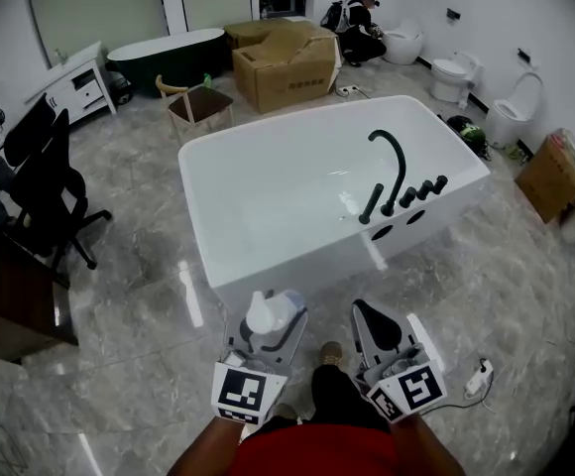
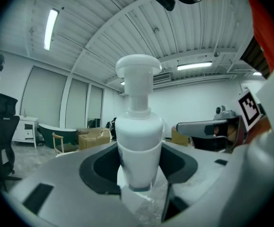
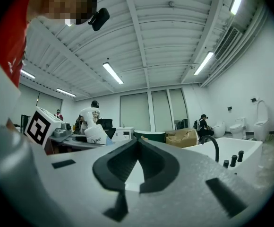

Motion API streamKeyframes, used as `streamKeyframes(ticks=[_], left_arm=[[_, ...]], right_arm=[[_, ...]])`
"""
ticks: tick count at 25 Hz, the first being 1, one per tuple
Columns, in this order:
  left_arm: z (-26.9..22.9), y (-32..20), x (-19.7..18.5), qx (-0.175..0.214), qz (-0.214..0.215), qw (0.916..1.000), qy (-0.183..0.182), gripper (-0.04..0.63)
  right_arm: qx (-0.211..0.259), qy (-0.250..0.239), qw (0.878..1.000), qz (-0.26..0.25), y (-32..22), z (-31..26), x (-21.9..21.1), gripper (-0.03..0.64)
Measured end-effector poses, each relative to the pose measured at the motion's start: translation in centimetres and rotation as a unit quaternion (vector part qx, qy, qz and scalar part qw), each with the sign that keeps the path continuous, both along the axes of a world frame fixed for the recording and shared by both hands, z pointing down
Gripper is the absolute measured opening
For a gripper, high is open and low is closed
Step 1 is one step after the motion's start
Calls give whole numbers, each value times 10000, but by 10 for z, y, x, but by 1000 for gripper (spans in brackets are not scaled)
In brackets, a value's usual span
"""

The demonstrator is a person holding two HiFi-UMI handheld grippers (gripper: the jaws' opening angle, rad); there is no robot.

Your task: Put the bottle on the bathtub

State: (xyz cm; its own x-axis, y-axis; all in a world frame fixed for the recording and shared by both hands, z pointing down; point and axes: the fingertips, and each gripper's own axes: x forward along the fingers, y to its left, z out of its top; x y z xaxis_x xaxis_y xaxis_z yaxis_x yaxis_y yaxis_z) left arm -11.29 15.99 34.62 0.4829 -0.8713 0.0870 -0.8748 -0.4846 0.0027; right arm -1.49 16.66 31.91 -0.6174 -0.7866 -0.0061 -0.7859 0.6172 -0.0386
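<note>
We are seeing a bright, evenly lit room. Long ceiling tubes (image 2: 50,28) are pouring white light from overhead, and more of them (image 3: 113,73) are glowing as hard streaks in the right gripper view. The glossy floor (image 1: 149,296) is mirroring them in pale bars, and the bathtub (image 1: 287,271) is gleaming with a small hot spot inside. Shadows are falling soft and short. Both gripper views are bowing straight lines into arcs and fading to black at the corners. The bottle (image 2: 138,126) is showing fairly sharp, while the nearest foreground is blurring.
</note>
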Motion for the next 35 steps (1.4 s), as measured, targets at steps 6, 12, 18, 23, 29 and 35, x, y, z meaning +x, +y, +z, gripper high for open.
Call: streamKeyframes(ticks=[6, 12, 18, 23, 29, 35], left_arm=[[23, -76, 16, -148, -80, 9995, -282, 232], [51, -155, 34, -214, -373, 9979, -492, 232], [82, -216, 53, -485, -657, 9943, -683, 232], [124, -253, 61, -880, -771, 9896, -837, 232], [178, -290, 66, -1269, -657, 9843, -1038, 232], [229, -317, 69, -1541, -462, 9791, -1240, 232]], right_arm=[[-15, 46, 10000, -56, -80, 16, 16, 5], [-96, 97, 9995, -290, -160, 27, 40, 5], [-212, 81, 9988, -427, -227, 36, 69, 5], [-377, 173, 9980, -473, -261, 51, 82, 5], [-570, 328, 9974, -287, -287, 73, 88, 5], [-749, 470, 9961, 15, -308, 97, 95, 5]])
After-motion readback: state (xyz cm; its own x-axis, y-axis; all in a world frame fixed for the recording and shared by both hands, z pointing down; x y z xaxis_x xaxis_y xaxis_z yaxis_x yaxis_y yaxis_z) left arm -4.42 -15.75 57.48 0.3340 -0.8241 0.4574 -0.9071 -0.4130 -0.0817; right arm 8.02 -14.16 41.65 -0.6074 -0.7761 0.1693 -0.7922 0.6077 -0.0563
